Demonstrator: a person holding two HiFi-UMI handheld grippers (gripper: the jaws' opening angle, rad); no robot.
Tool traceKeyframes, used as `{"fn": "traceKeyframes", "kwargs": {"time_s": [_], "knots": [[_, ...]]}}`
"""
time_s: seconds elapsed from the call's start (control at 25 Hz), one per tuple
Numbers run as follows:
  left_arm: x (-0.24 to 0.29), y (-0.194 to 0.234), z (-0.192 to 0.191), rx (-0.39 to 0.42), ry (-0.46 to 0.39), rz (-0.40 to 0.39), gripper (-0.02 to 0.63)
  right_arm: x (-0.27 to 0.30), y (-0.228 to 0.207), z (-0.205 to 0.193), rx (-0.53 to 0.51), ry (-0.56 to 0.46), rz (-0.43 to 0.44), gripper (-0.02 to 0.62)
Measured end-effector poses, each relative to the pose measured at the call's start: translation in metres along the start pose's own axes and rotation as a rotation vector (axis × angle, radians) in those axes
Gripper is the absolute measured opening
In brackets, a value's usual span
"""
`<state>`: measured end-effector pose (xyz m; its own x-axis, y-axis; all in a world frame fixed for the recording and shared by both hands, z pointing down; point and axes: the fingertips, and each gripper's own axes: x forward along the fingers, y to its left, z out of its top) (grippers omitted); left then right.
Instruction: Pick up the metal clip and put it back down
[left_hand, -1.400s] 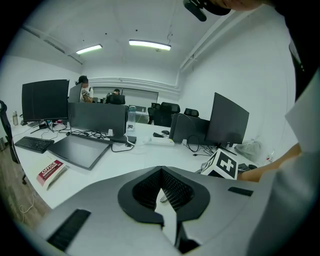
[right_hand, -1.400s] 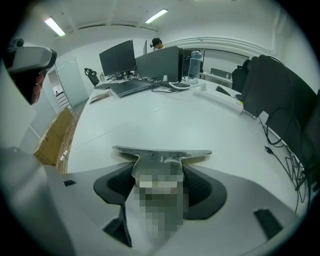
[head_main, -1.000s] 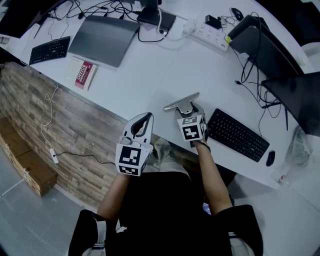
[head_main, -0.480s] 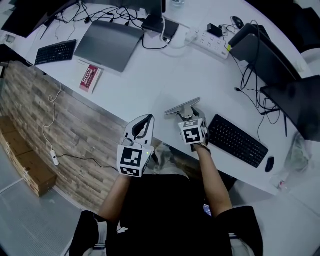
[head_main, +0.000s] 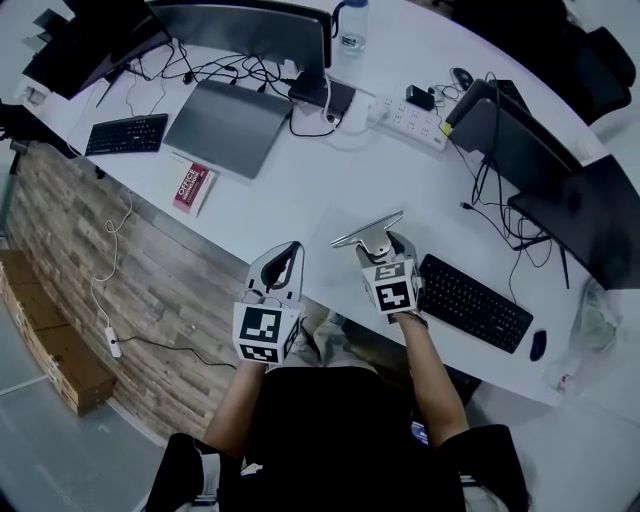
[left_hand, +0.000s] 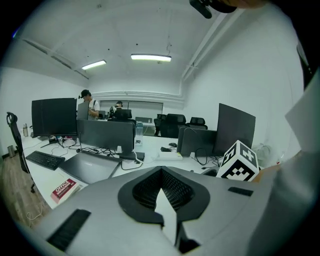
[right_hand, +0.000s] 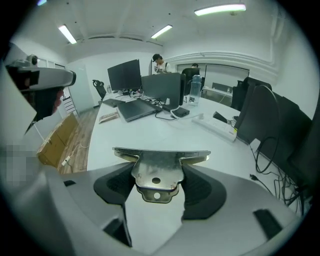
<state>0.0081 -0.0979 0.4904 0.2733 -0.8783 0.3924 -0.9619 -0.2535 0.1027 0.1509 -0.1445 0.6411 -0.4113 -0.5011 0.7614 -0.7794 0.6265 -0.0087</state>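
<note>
A silver metal clip (right_hand: 157, 170) with a wide flat jaw and holed handles is pinched between the black pads of my right gripper (right_hand: 156, 186), which is shut on it. In the head view the metal clip (head_main: 367, 231) sticks out ahead of the right gripper (head_main: 378, 247), held above the near part of the white desk (head_main: 300, 190). My left gripper (head_main: 281, 268) hovers at the desk's near edge, to the left of the right one. Its jaws meet at the tips and hold nothing, as the left gripper (left_hand: 161, 192) view shows.
A black keyboard (head_main: 474, 301) and mouse (head_main: 540, 344) lie right of the right gripper. Farther back are a closed laptop (head_main: 226, 124), a red-and-white book (head_main: 193, 187), a power strip (head_main: 413, 125), monitors (head_main: 245, 27), cables and a water bottle (head_main: 351, 24). People stand in the background.
The head view has tilted, so more of the far desk shows. Both grippers keep their places relative to each other, and the right one still holds the clip above the desk.
</note>
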Motion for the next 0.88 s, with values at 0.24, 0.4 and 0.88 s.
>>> {"fn": "traceKeyframes", "kwargs": {"time_s": [0.24,0.4,0.88], "knots": [[-0.007,-0.003,0.025,0.034,-0.054,0.002,0.011,-0.035,-0.002,0.04,-0.005,-0.103,-0.011,0.293],[-0.013,0.004,0.039,0.047,-0.078,0.031,0.011,-0.054,-0.006,0.06,-0.017,-0.176,-0.016,0.293],[-0.021,0.012,0.074,0.036,-0.159,0.044,0.011,-0.101,-0.023,0.102,0.002,-0.313,-0.045,0.293]]}}
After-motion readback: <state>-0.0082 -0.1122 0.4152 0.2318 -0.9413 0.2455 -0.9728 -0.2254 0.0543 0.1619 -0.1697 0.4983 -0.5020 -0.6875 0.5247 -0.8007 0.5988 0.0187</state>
